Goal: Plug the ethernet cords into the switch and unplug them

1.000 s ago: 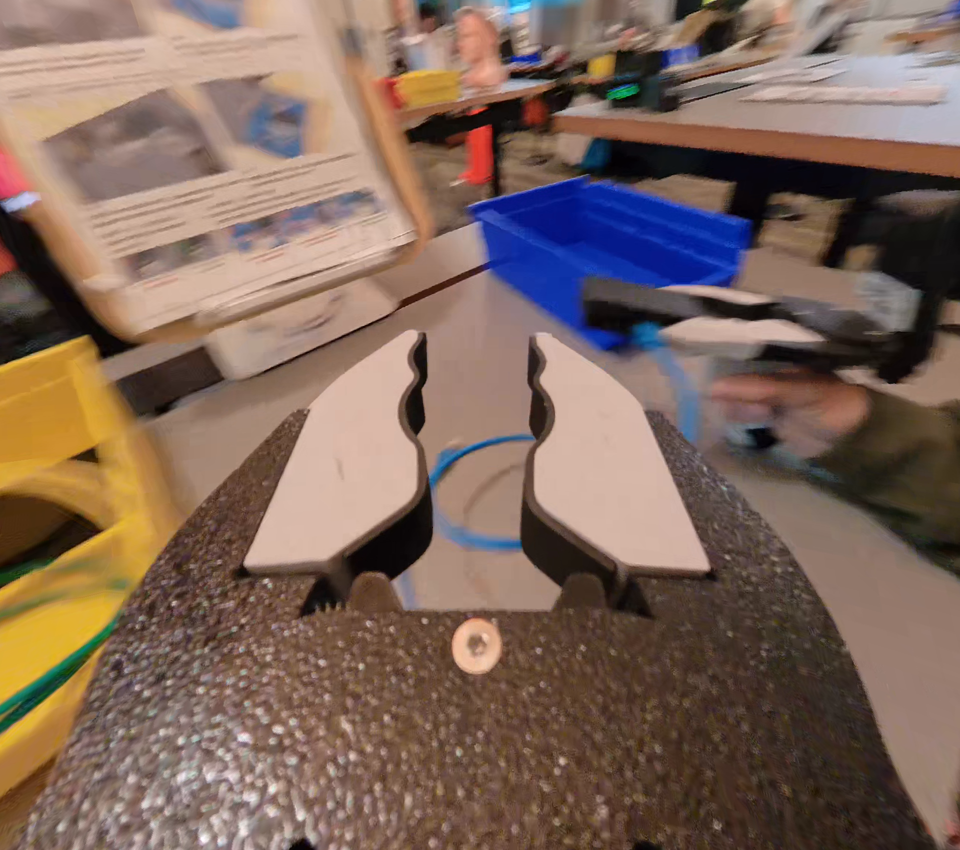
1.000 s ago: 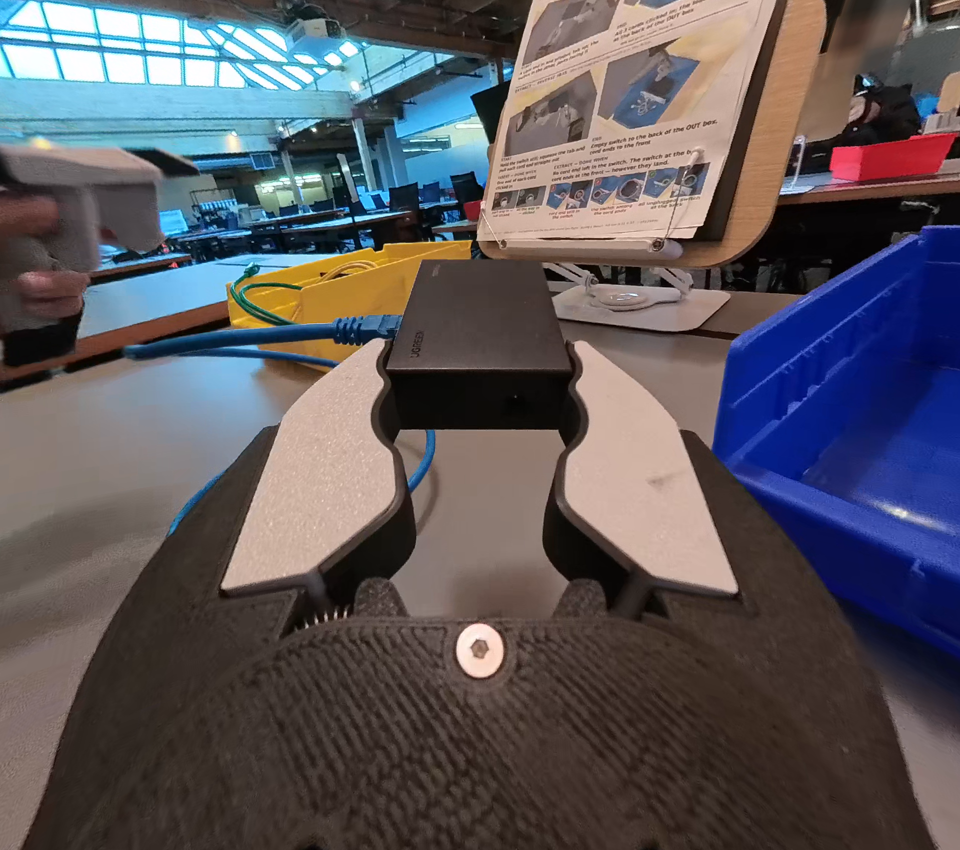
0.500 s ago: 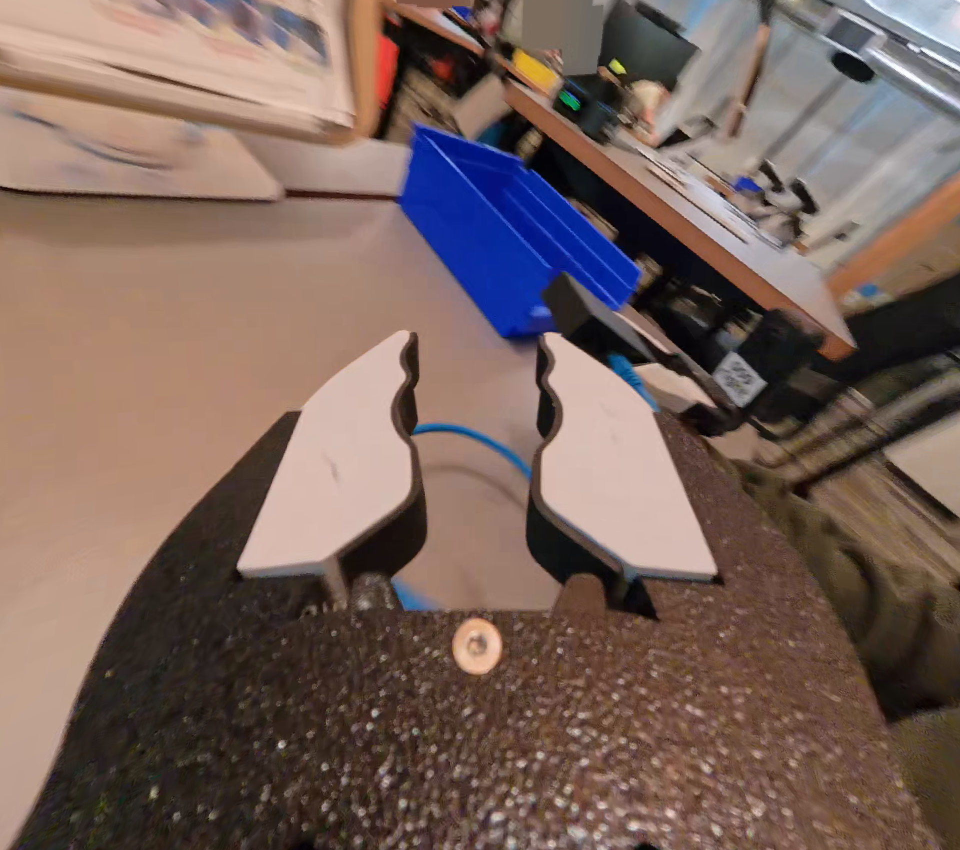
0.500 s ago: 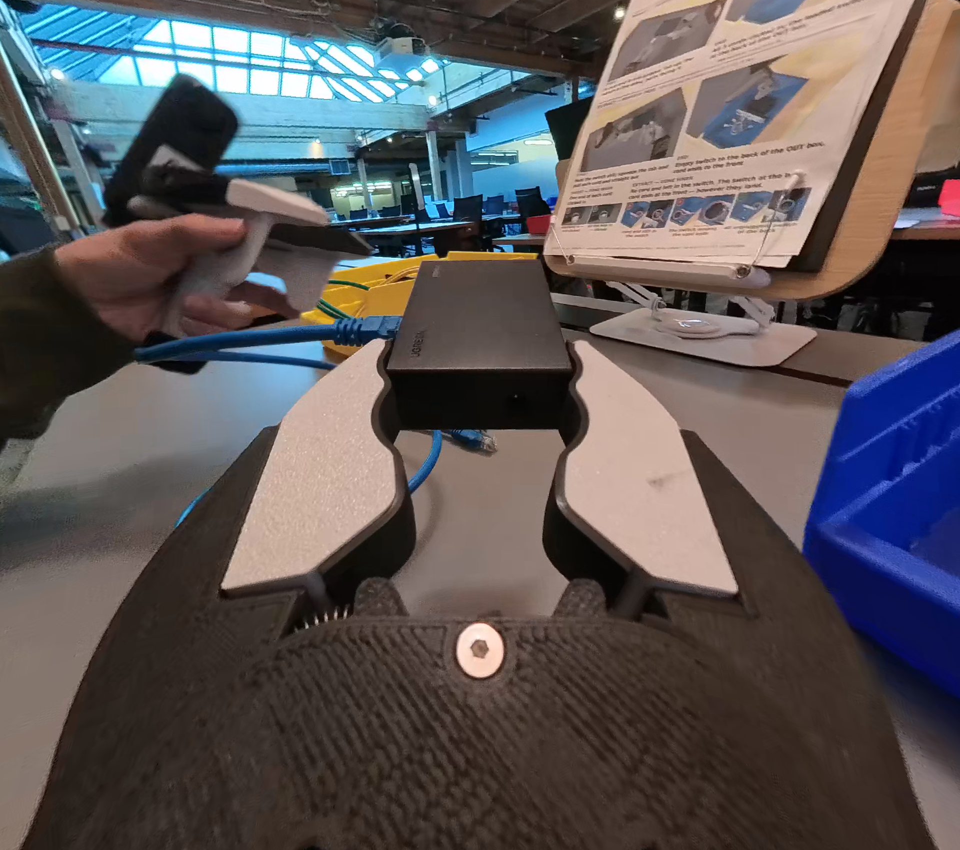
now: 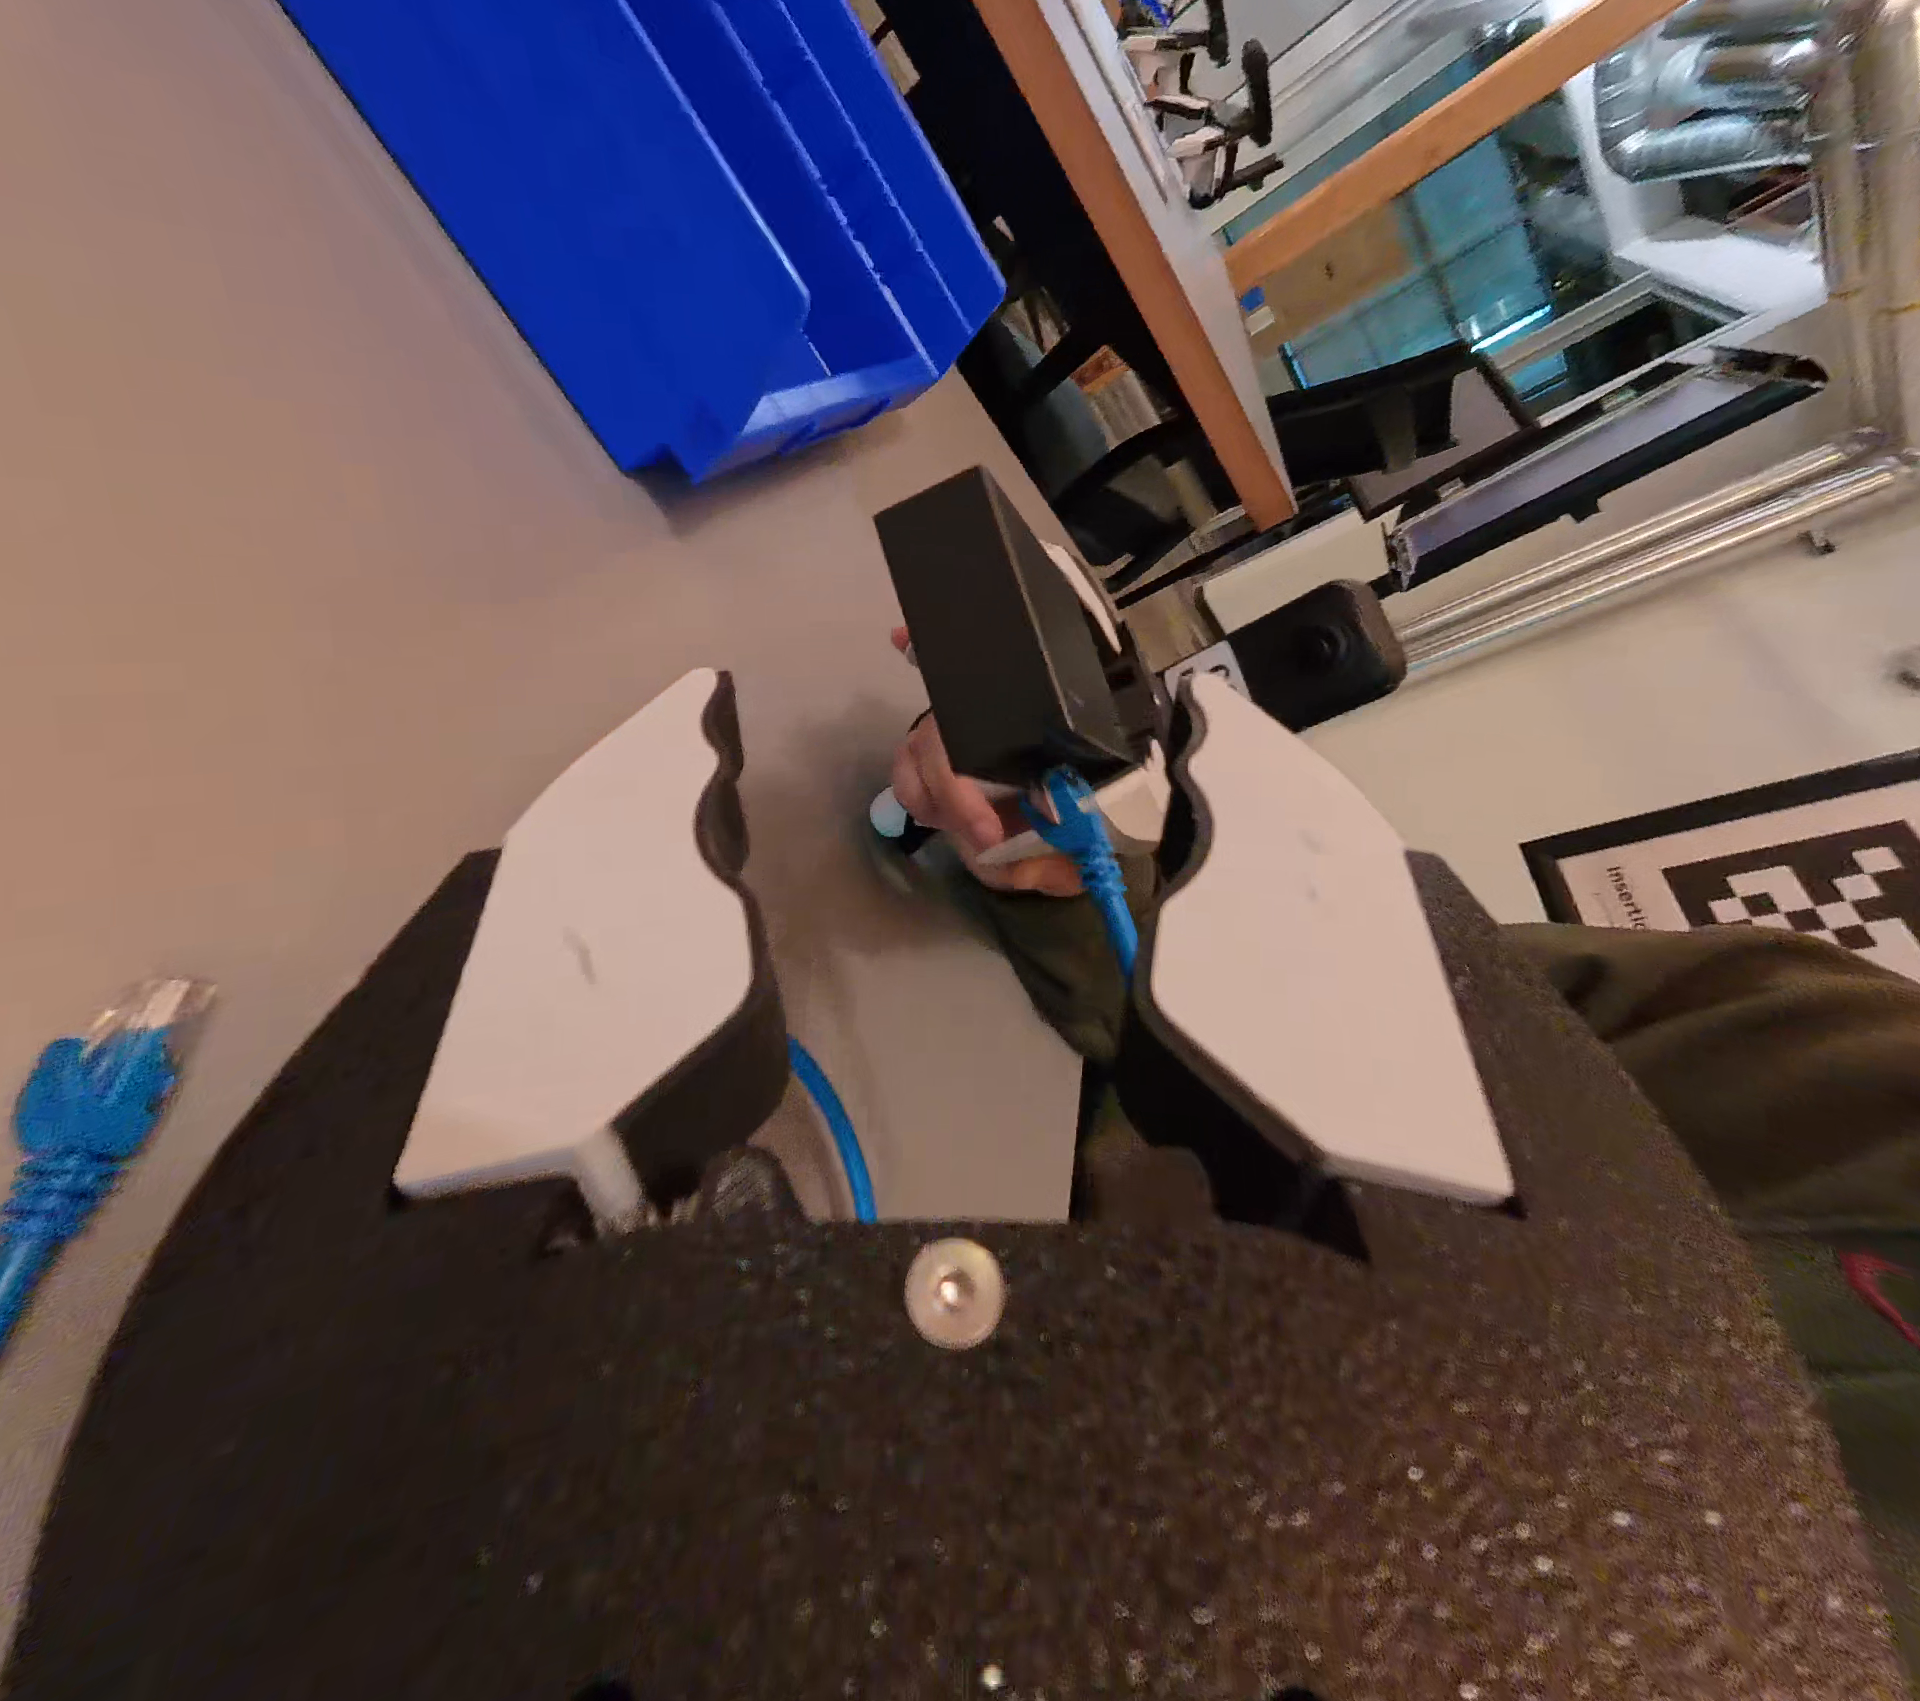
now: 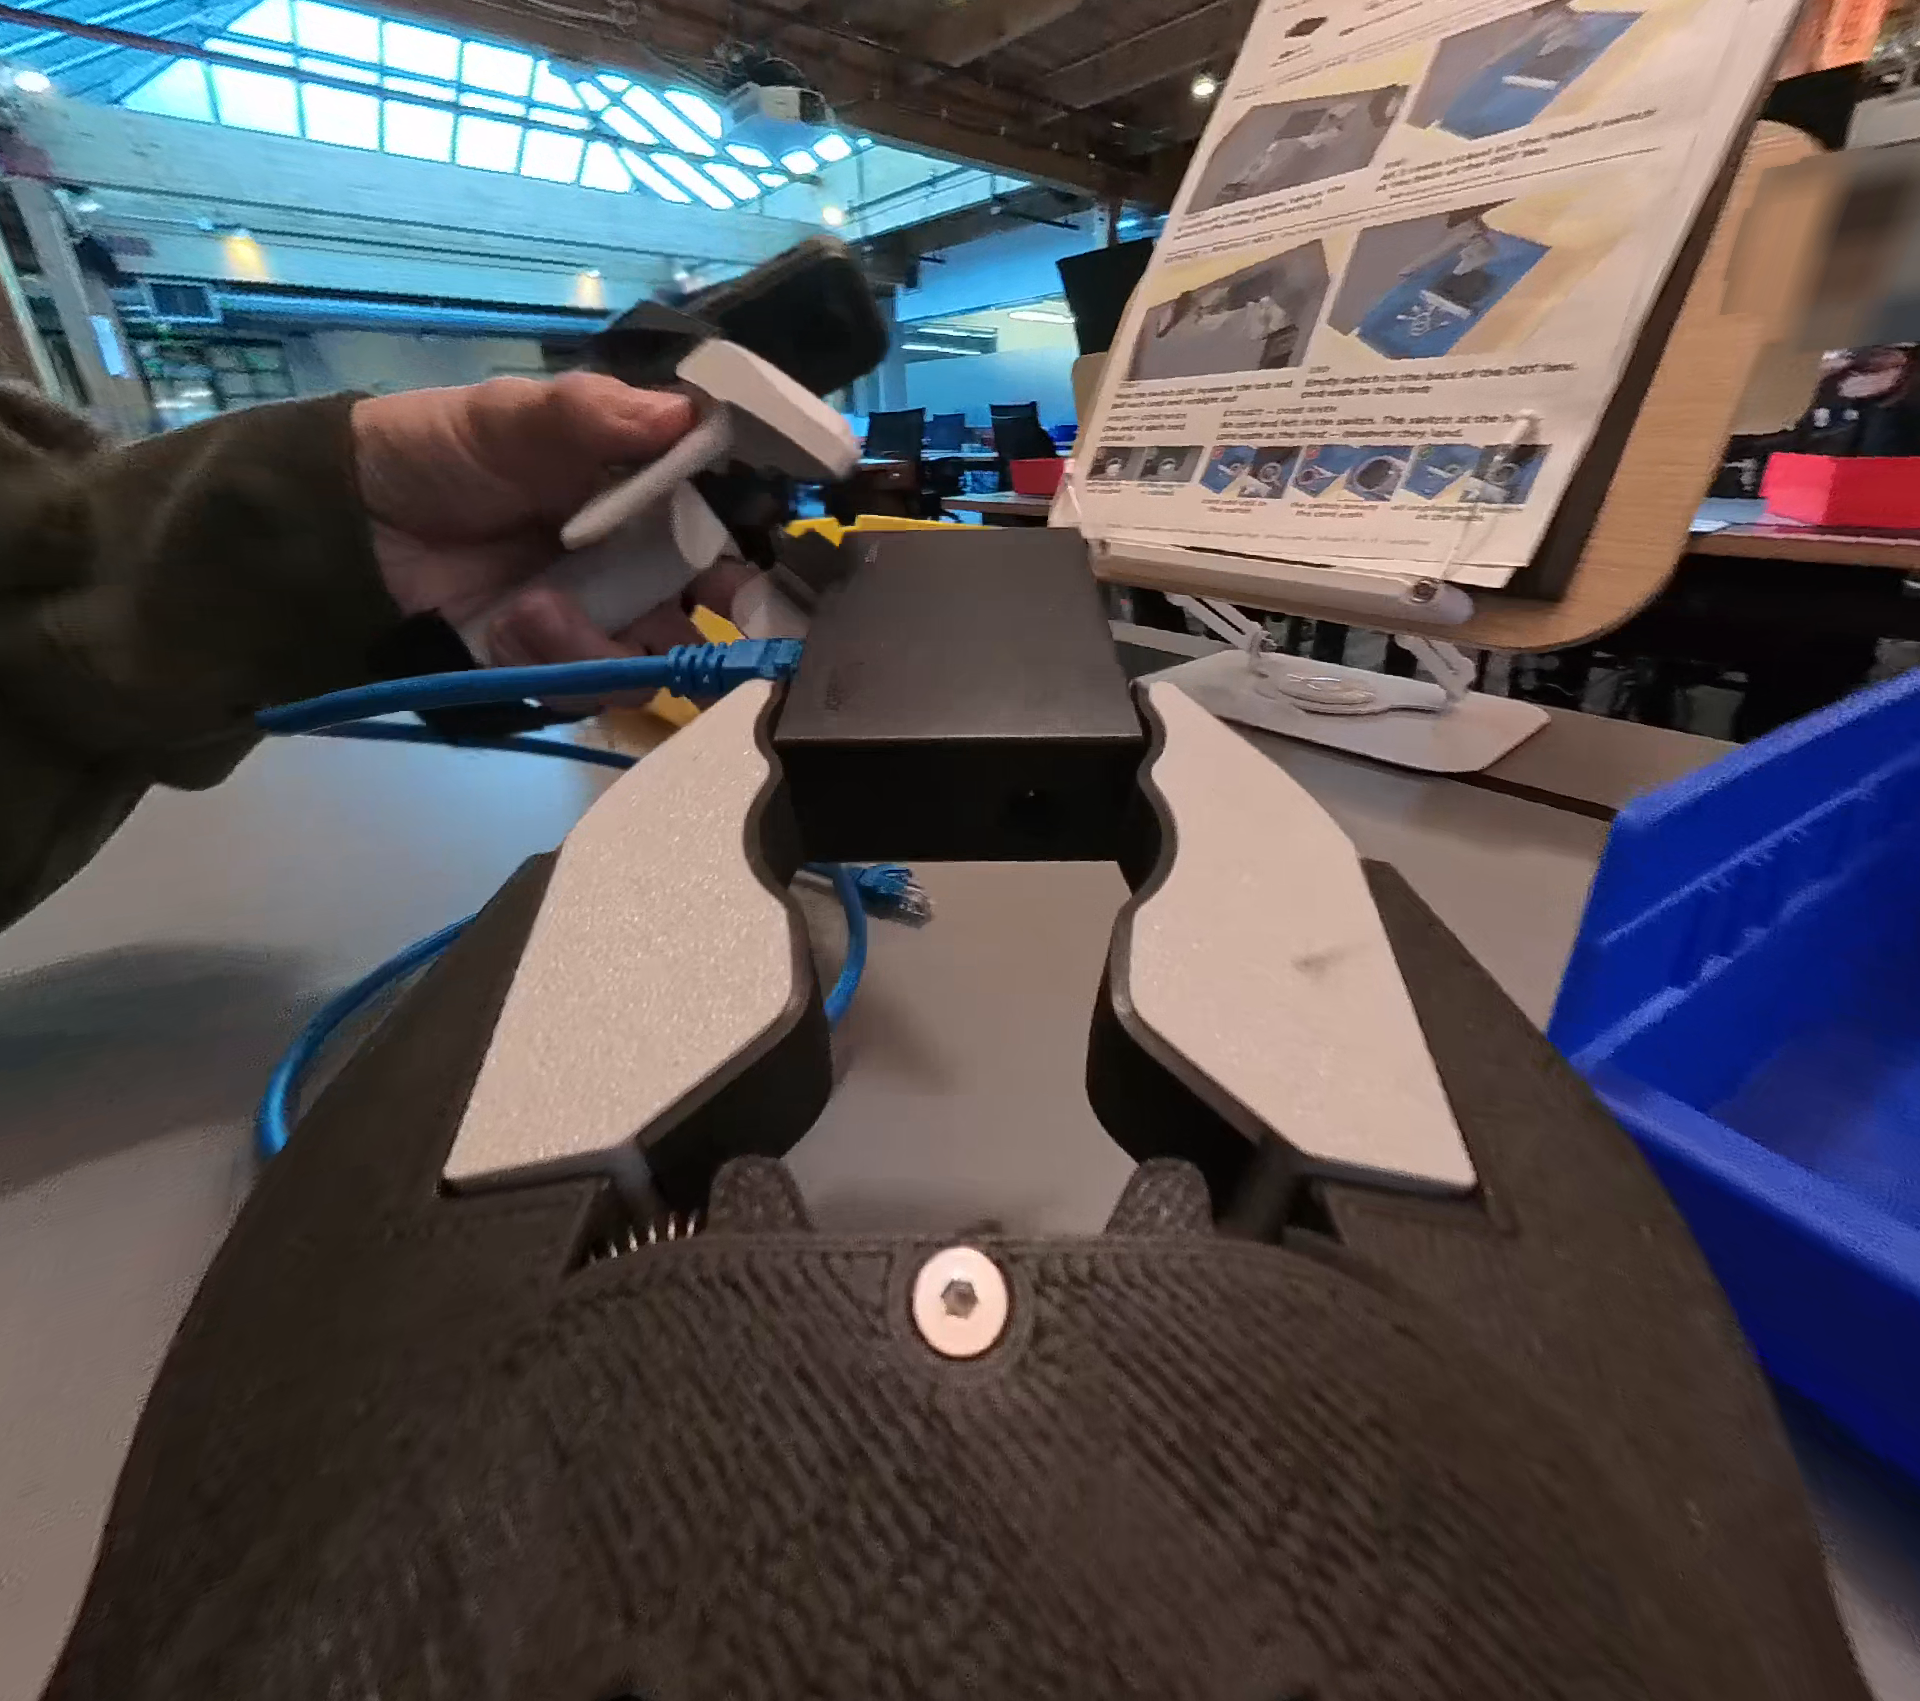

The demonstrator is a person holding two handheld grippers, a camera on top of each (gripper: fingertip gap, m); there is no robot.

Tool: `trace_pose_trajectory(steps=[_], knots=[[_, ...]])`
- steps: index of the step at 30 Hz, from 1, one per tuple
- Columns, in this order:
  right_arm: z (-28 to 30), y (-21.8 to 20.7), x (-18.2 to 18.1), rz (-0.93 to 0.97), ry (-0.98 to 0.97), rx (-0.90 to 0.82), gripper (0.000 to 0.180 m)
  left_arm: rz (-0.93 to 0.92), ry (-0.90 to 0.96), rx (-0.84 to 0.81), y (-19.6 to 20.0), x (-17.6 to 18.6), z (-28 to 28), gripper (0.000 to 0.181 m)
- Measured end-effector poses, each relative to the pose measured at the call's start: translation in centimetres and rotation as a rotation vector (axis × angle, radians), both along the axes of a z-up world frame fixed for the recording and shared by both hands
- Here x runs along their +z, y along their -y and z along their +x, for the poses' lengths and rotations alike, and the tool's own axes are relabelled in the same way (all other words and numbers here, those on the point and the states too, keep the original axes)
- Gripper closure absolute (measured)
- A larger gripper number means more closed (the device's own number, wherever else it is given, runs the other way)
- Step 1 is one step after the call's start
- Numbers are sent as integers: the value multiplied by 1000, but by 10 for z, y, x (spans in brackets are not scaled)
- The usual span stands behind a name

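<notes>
My right gripper (image 6: pixel 956 706) is shut on the black switch (image 6: pixel 956 664) and holds it level above the grey table (image 6: pixel 208 872). A blue ethernet cord (image 6: pixel 468 690) is plugged into the switch's left side. Its other plug (image 6: pixel 896 891) lies loose on the table. My left gripper (image 5: pixel 951 695) is open and empty, rolled sideways, with its tips just short of the switch (image 5: pixel 987 623) and the plugged connector (image 5: pixel 1070 815). The cord runs by its right finger. In the right wrist view the left gripper (image 6: pixel 784 586) sits at the switch's far left corner.
A blue bin (image 6: pixel 1766 976) stands to the right of the switch; it also shows in the left wrist view (image 5: pixel 582 124). An instruction sheet on a wooden stand (image 6: pixel 1403 249) is behind. A yellow bin (image 6: pixel 883 524) shows behind the switch. The loose plug (image 5: pixel 114 1059) lies at my left.
My left gripper has swung round and rolled toward the switch, opened wider, and come close to the plugged connector. My right gripper has kept hold of the switch, turning slightly left.
</notes>
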State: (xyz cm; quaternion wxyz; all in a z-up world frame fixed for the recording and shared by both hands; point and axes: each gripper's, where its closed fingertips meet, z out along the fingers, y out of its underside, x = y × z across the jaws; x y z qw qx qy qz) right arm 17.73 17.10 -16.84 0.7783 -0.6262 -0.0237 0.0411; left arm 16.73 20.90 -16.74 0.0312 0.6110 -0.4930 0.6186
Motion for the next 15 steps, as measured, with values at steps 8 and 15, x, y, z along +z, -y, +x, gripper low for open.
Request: trace_pose_trajectory(steps=[8,15], knots=[[-14,-5,-4,-26,86,14,118,-102,-88,-85,23,-5,6,148],[-14,-8,-6,-44,104,-9,117,-139,-148,-45,24,-3,5,152]])
